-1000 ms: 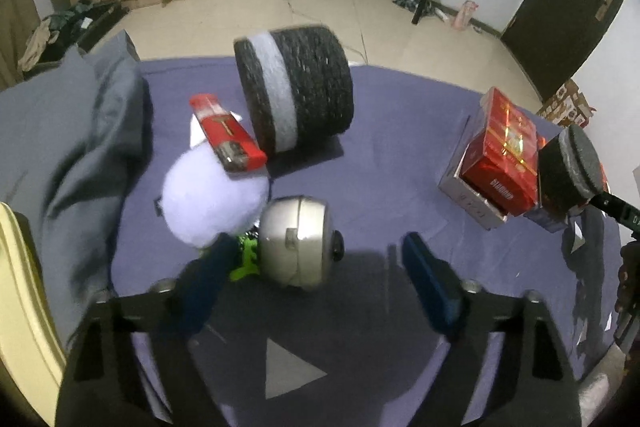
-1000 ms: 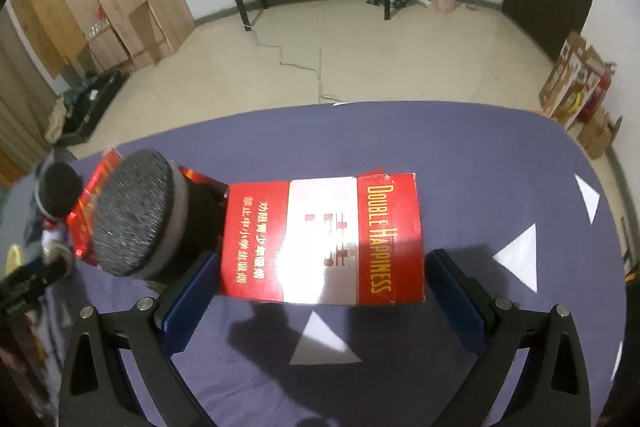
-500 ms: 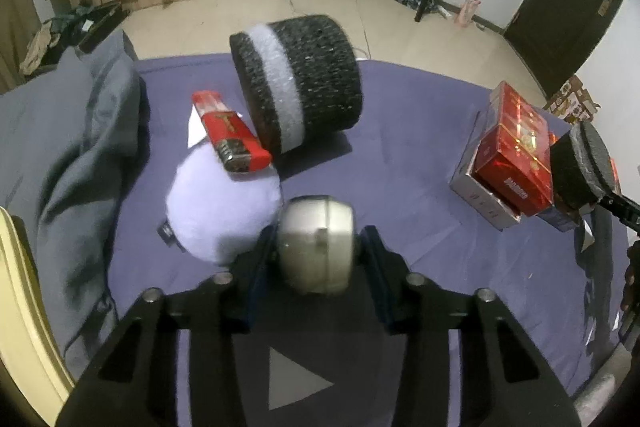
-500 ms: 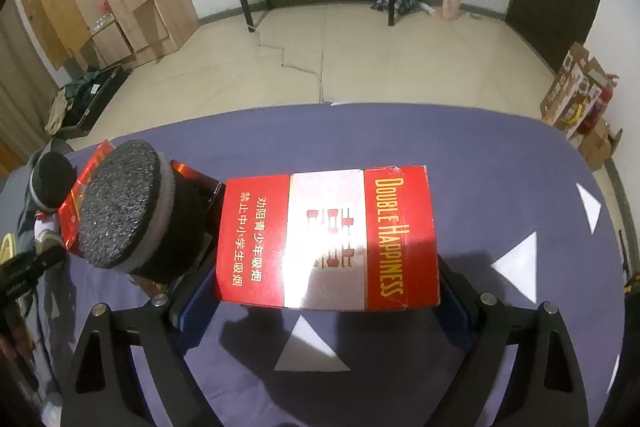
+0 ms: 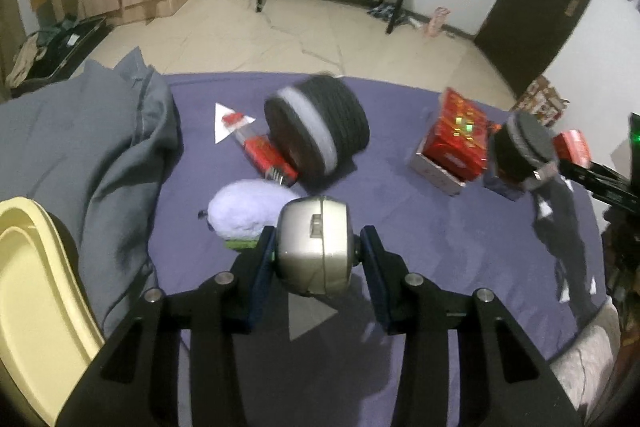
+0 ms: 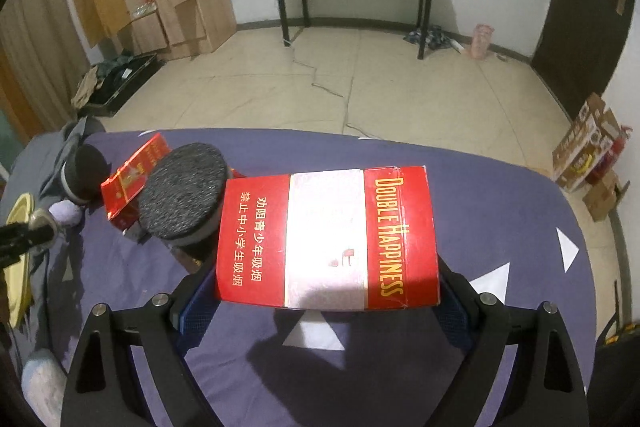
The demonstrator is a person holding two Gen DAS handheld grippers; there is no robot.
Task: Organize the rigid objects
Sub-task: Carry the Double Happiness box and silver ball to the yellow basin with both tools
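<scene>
My left gripper (image 5: pixel 316 259) is shut on a silver round object (image 5: pixel 314 257) and holds it above the purple table (image 5: pixel 440 267). My right gripper (image 6: pixel 326 291) is shut on a red and white Double Happiness box (image 6: pixel 326 237), lifted off the table (image 6: pixel 500 195). A dark felt roll with a grey band (image 5: pixel 318 131) lies behind the left gripper, beside a red lighter (image 5: pixel 266 155). A second dark roll (image 6: pixel 182 197) stands left of the held box and also shows in the left wrist view (image 5: pixel 520 147).
A white fluffy ball (image 5: pixel 246 213) lies just left of the left gripper. A red carton on a white box (image 5: pixel 454 143) sits at the right. Grey cloth (image 5: pixel 92 155) covers the table's left side, with a yellow tray (image 5: pixel 32 279) at the near left.
Both grippers closed on their objects and lifted them. The left one rose and pulled back with the silver object; the right one raised the red box.
</scene>
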